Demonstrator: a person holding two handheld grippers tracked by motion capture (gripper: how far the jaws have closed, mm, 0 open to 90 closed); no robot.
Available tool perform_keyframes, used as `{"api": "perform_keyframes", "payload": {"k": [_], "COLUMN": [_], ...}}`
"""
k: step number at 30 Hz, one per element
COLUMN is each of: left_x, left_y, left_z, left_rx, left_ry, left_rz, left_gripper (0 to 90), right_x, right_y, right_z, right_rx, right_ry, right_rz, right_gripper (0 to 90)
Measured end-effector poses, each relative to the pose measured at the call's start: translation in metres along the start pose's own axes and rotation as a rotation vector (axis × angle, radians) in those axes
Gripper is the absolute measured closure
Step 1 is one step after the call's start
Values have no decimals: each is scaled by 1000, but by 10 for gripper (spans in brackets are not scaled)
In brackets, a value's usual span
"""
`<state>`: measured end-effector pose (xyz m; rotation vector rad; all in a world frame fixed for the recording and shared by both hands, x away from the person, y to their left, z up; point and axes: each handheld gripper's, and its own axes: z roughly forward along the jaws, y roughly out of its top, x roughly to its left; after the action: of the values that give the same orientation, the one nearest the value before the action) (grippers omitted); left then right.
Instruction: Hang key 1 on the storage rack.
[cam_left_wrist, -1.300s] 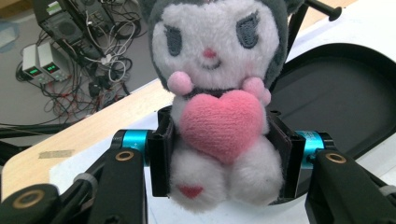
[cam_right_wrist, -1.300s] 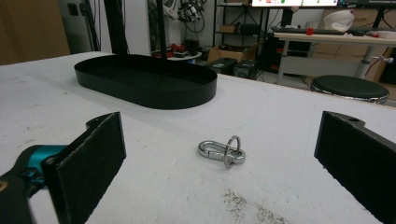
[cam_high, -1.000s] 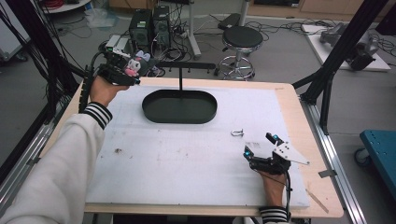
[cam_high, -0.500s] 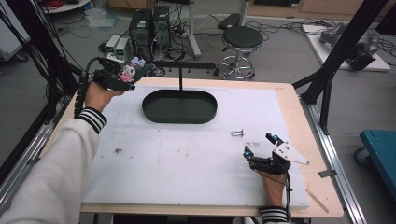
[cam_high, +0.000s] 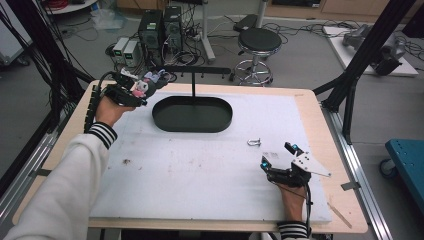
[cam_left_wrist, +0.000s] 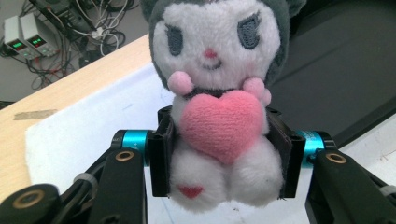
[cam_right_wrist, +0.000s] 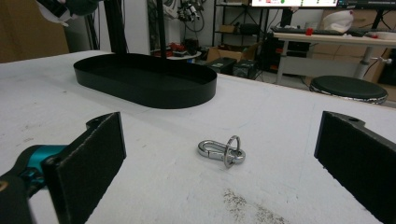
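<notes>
My left gripper (cam_high: 142, 90) is shut on a small plush toy (cam_left_wrist: 217, 100), white with a grey hood and a pink heart; its pads squeeze the toy's body. In the high view the plush toy (cam_high: 140, 88) hangs over the table's far left corner, just left of the black oval tray (cam_high: 192, 114). My right gripper (cam_high: 278, 155) rests open on the white mat near the front right. A metal clasp with a ring (cam_right_wrist: 222, 150) lies on the mat just beyond its jaws, also seen as the clasp (cam_high: 254, 142) from above.
A thin black stand (cam_high: 193, 77) with a crossbar rises behind the tray. The white mat (cam_high: 190, 175) covers most of the wooden table (cam_high: 320, 130). A stool (cam_high: 256, 42) and computer boxes (cam_high: 160, 30) sit on the floor beyond the far edge.
My left hand with the plush toy has sunk lower and drifted slightly toward the tray. The right gripper and the clasp have stayed put.
</notes>
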<state>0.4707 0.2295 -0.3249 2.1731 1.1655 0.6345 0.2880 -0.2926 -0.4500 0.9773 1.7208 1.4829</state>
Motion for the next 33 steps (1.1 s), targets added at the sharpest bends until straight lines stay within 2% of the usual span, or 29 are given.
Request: {"api": "perform_keyframes", "payload": {"k": [6,8,9,11,12,14,15,16,18,20,24,27,33], "left_x": [1,1,1,2,2,3,3,3,1,-1,-5,-9,-17], "left_y": [0,-1,-1,-1,-2,-6,-7,-9,-14,-19,-33,-45,-70], "left_z": [0,1,0,-1,-3,-9,-12,-15,-21,-28,-42,-51,-59], "left_rx": [-3,-17,-35,-70,-97,-222,-270,-311,-383,-417,-466,-515,-619], "left_ry": [-10,-3,-23,-82,-103,-170,-203,-238,-280,-297,-332,-362,-419], "left_rz": [-6,7,12,29,47,101,105,111,140,156,139,152,140], "left_gripper": [510,479,441,240,199,107,33,17,17,17,17,17,17], "right_x": [0,0,0,0,0,0,0,0,0,0,0,0,0], "right_y": [0,0,0,0,0,0,0,0,0,0,0,0,0], "right_z": [0,0,0,0,0,0,0,0,0,0,0,0,0], "right_rx": [-1,0,0,0,1,0,-1,0,0,0,0,-1,0], "right_ry": [0,0,1,1,0,0,0,1,1,0,0,-1,-1], "right_rz": [2,3,0,3,1,-1,1,3,4,4,4,-3,6], "right_gripper": [12,12,12,12,12,12,12,12,12,12,12,12,12]}}
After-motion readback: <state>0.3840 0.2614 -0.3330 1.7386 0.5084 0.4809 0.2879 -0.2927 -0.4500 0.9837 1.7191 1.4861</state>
